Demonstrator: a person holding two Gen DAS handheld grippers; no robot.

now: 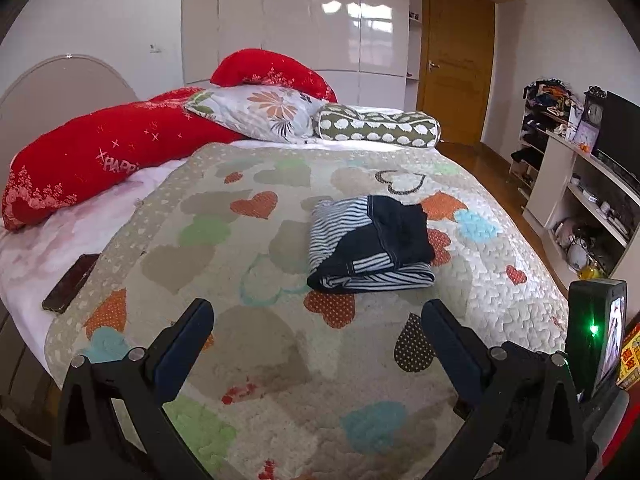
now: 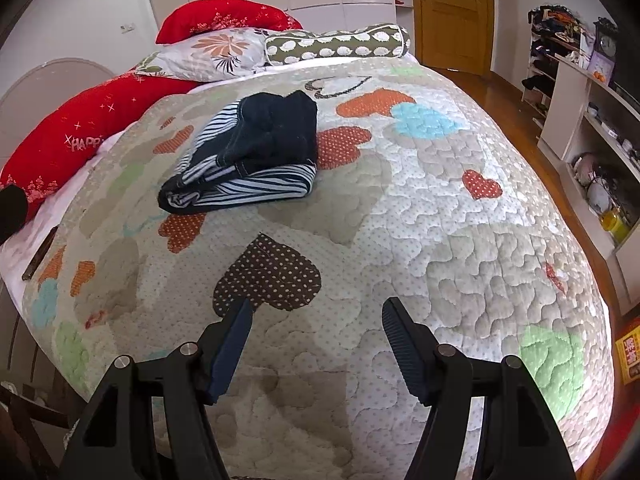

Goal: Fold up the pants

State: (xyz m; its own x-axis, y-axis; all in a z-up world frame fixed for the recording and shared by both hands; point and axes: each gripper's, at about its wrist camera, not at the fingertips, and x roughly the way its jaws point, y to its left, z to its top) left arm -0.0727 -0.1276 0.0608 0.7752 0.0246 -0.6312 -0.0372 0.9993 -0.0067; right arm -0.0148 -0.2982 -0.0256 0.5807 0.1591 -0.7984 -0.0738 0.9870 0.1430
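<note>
Lying folded into a compact bundle on the quilt [image 1: 280, 360], the pants [image 1: 370, 244] show navy and striped layers; both hand-held grippers, left [image 1: 318, 314] and right [image 2: 318, 312], hover spread apart, empty.

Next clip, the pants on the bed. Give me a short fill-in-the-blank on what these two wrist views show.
1. The pants lie ____ into a compact bundle on the quilt.
2. Both the left tongs and the right tongs are ____ and hold nothing.
3. The quilt is patterned with ____ shapes.
4. The dark phone lies near the bed's ____ edge.

Missing words: folded; open; heart; left
</note>
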